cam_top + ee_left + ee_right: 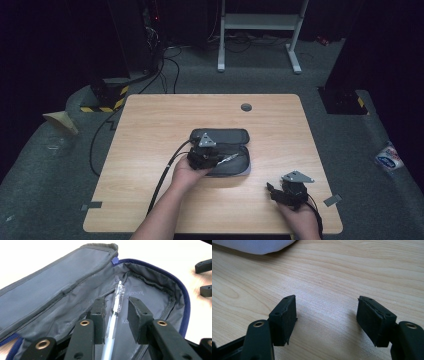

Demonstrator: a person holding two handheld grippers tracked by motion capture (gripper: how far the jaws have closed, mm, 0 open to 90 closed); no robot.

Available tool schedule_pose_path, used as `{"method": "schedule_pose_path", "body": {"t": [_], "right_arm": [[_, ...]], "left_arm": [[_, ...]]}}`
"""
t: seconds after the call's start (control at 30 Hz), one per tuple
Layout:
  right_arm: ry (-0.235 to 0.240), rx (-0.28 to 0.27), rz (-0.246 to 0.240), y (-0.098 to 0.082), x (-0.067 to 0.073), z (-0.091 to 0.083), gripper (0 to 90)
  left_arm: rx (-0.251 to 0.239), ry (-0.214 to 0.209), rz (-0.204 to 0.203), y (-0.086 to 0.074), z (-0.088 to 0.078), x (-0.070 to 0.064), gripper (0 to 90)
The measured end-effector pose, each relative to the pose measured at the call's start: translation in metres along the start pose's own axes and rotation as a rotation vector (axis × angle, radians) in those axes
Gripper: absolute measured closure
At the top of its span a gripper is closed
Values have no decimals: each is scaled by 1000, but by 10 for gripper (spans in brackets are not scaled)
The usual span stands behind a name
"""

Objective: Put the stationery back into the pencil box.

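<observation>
The left gripper point(115, 315) hovers over the open pencil case point(62, 295) at the middle of the table point(150, 125); its 2 jaws stand a little apart, with the clear pen point(115, 307) lying between them inside the case, not pressed. The pen looks light, stiff and smooth — probably slippery, so the middle of the barrel is the best place to hold. The case is soft fabric and will give. The pen's lower end is hidden behind the jaws. At the right, the right gripper point(327, 317) is open and empty above bare wood.
</observation>
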State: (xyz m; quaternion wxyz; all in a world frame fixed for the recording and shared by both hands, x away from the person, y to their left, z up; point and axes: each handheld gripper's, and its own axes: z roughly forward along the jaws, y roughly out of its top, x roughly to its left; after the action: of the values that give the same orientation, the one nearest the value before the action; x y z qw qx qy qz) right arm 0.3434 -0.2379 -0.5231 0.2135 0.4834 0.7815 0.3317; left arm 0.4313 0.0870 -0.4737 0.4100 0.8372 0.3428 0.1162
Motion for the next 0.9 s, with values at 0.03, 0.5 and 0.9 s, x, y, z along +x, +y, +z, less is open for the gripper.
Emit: {"method": "schedule_pose_path", "body": {"t": [0.03, 0.5, 0.9], "right_arm": [[0, 0, 0, 0, 0, 0, 319], [0, 0, 0, 0, 0, 0, 319], [-1, 0, 4, 0, 0, 0, 320]], "left_arm": [[-8, 6, -6, -1, -2, 0, 664], [-88, 63, -86, -24, -32, 4, 504], [-122, 108, -163, -51, -71, 15, 359]]}}
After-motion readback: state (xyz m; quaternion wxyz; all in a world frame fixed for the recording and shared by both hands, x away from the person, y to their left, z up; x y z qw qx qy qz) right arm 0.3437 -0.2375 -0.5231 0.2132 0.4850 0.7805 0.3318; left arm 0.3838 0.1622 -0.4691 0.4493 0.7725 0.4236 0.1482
